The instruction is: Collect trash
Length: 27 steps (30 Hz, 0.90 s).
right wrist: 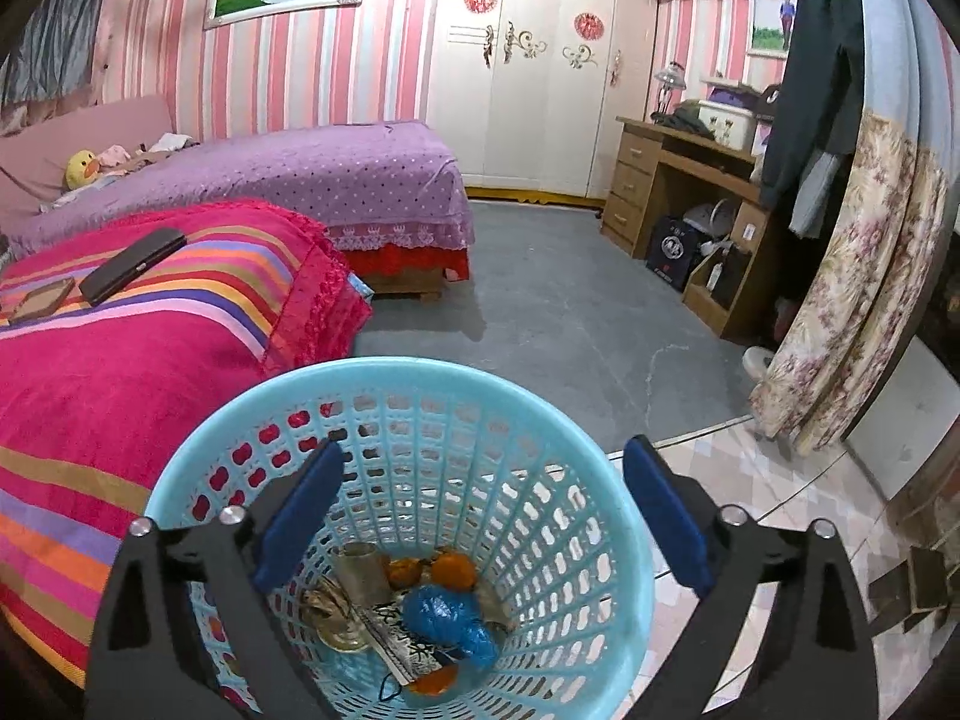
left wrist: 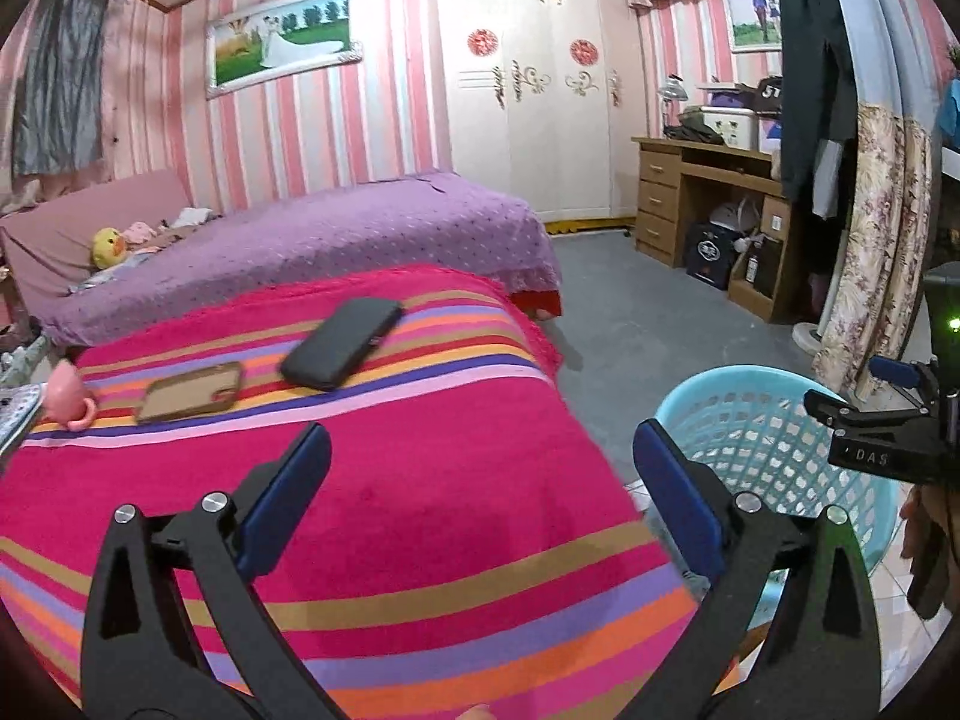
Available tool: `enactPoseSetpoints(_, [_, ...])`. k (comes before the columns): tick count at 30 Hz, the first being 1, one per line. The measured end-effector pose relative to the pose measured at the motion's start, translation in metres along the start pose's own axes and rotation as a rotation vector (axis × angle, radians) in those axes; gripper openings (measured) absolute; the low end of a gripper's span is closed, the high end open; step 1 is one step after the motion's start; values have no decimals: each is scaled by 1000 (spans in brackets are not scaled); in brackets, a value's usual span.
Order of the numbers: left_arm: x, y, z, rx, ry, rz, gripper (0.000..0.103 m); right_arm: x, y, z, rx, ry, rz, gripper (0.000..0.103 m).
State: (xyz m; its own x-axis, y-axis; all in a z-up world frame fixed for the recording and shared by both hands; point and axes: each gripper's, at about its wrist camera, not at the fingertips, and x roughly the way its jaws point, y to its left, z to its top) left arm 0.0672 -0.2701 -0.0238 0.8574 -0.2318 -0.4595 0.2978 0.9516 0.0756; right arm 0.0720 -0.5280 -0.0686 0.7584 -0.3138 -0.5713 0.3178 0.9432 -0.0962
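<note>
Blue pads: both grippers carry blue-faced fingers on black frames.
Right gripper [right wrist: 480,510]: jaws spread wide, nothing between them; it hangs directly above the mouth of the basket.
Left gripper [left wrist: 480,498]: jaws likewise spread wide and empty; it hangs over the striped blanket, its right finger overlapping the basket rim in the left wrist view.
Basket [right wrist: 624,546]: pale blue plastic, round, lattice-walled, upright on the floor just beside the blanket-covered surface; in the left wrist view it stands at lower right [left wrist: 774,426].
Trash, location: all visible pieces lie at the bottom of the basket.
Trash, appearance: a crumpled blue plastic bag [right wrist: 447,621] near the centre; orange peel pieces [right wrist: 453,567] behind it and another at the front; a brownish cardboard tube [right wrist: 360,573] leaning at the left; a printed paper strip [right wrist: 408,648] lying flat; a shiny wrapper-like piece at far left, type unclear.
Striped blanket [left wrist: 420,480]: magenta with orange, purple and tan bands, its surface near the grippers bare.
Items on blanket: a black phone [left wrist: 342,342] and a brown-edged phone case [left wrist: 189,393] side by side, apart; a pink toy [left wrist: 66,399] at the left edge.
Beyond: purple-covered bed [left wrist: 336,240], white wardrobe [left wrist: 534,102], wooden desk [left wrist: 690,192].
</note>
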Motion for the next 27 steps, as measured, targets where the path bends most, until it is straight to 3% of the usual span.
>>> enactPoseSetpoints(5, [-37,34,-3,-28,-36,32,97,-30,3,6,39,-58,-6,98])
enactPoseSetpoints(15, [-103,78,-16,-30,-99,102,97,-105,42,20,43,-169,51,98])
enactPoseSetpoints(27, [-151,117,-47,-109,-105,136,98,-175,110,-23,3,-207,136,98])
